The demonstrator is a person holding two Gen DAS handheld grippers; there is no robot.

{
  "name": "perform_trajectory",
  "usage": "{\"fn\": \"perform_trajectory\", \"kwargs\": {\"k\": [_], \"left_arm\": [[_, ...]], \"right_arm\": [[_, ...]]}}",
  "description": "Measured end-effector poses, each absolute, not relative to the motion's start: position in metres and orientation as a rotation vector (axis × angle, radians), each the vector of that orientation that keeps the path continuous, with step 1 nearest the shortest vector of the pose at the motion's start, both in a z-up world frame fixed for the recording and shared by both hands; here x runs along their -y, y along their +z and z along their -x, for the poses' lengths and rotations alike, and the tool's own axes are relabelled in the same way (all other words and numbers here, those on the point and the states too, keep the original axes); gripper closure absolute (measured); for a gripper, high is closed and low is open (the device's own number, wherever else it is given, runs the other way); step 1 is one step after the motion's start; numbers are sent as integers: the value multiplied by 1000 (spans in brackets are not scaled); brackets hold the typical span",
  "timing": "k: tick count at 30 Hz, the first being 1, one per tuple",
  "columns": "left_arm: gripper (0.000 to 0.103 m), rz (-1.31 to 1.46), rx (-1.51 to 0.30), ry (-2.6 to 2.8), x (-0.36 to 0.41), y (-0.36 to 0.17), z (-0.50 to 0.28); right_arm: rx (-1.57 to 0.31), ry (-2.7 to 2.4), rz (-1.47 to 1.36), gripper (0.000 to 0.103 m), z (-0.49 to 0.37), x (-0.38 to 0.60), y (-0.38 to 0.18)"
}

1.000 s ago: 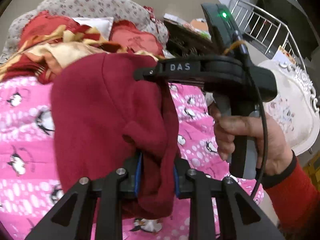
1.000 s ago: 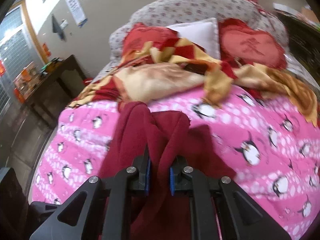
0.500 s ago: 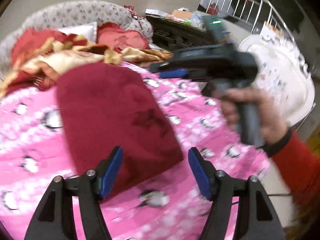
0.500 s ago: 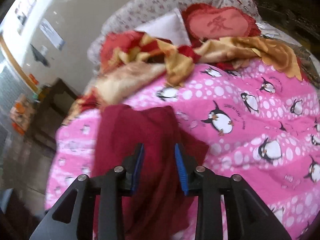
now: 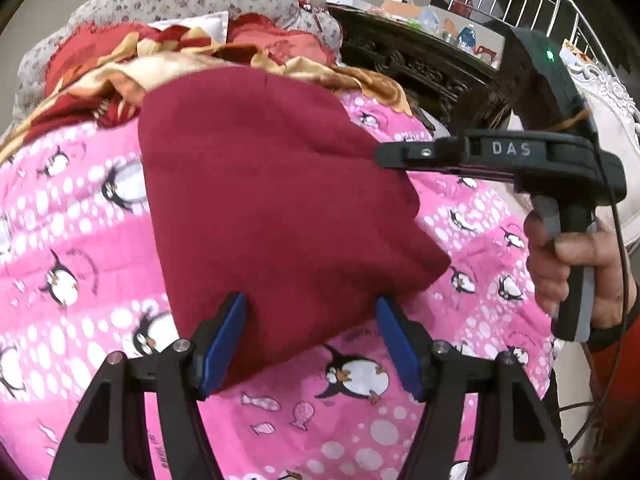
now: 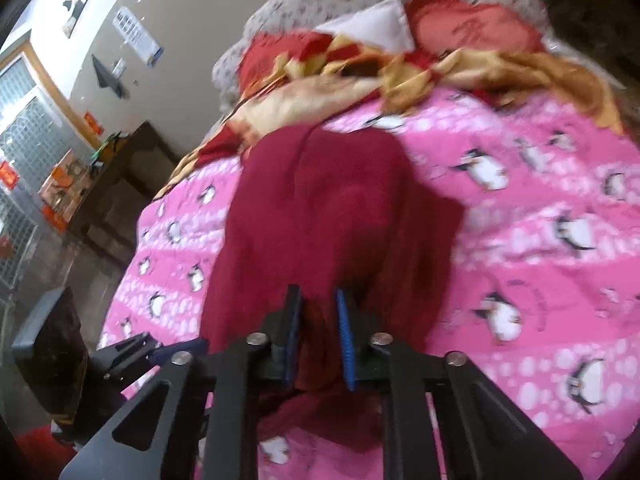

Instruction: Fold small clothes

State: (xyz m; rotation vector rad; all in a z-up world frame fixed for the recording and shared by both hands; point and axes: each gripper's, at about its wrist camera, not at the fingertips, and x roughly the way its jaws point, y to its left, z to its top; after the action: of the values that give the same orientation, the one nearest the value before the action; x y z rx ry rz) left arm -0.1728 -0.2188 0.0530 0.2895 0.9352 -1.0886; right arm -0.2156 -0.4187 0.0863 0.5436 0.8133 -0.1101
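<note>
A dark red fleece garment [image 5: 280, 208] lies folded flat on the pink penguin bedspread [image 5: 80, 248]. My left gripper [image 5: 312, 340] is open, its blue pads on either side of the garment's near edge, holding nothing. My right gripper [image 6: 318, 338] has its jaws slightly apart with red cloth [image 6: 340, 220] lying between the blue pads. In the left wrist view the right gripper [image 5: 400, 156] reaches in from the right, its tip at the garment's right edge, held by a hand [image 5: 576, 264].
A crumpled red and gold blanket [image 5: 168, 64] and pillows [image 6: 472, 28] lie at the head of the bed. A dark carved cabinet [image 5: 420, 64] stands to the right, a dark side table [image 6: 120, 184] to the left.
Both grippers let go of the red garment. The left jaws opened wide and the garment dropped flat onto the bedspread. The right jaws opened a little and drew back.
</note>
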Motion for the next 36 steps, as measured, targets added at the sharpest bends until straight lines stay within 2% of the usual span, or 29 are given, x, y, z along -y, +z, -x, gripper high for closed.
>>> {"fn": "perform_trajectory", "kwargs": {"k": [1, 4, 8, 9, 10, 11, 12, 17, 22, 23, 24, 25, 30, 33, 36], "left_arm": [[32, -297, -935, -1087, 220, 49, 173], [32, -331, -923, -1068, 222, 45, 175], [32, -317, -918, -1077, 216, 55, 177], [31, -319, -913, -1075, 214, 57, 177], [32, -323, -911, -1069, 214, 58, 177], [32, -325, -911, -1063, 213, 59, 177], [32, -322, -912, -1056, 212, 59, 176], [32, -269, -917, -1034, 199, 68, 169], [32, -257, -932, -1001, 195, 67, 161], [32, -248, -936, -997, 194, 68, 160], [32, -241, -936, -998, 193, 69, 160], [32, -232, -930, -1001, 190, 71, 161], [32, -239, -940, -997, 193, 69, 158], [32, -241, -930, -1003, 199, 70, 158], [32, -241, -920, -1010, 206, 70, 159]], "right_arm": [[-831, -148, -534, 91, 220, 423, 80], [-923, -227, -537, 91, 229, 432, 54], [-832, -179, -585, 90, 256, 435, 72], [-799, -169, -590, 82, 264, 434, 84], [-780, -153, -598, 68, 266, 432, 91], [-758, -121, -611, 61, 267, 428, 98], [-742, -83, -618, 59, 267, 423, 105], [-770, 31, -570, 59, 261, 382, 110], [-801, 91, -567, 59, 249, 366, 86], [-825, 79, -574, 62, 246, 366, 77], [-844, 72, -584, 79, 245, 367, 69], [-850, 78, -595, 84, 244, 367, 63], [-920, 26, -616, 85, 257, 357, 22], [-868, 47, -642, 84, 265, 365, 39], [-804, 37, -622, 74, 278, 375, 68]]}}
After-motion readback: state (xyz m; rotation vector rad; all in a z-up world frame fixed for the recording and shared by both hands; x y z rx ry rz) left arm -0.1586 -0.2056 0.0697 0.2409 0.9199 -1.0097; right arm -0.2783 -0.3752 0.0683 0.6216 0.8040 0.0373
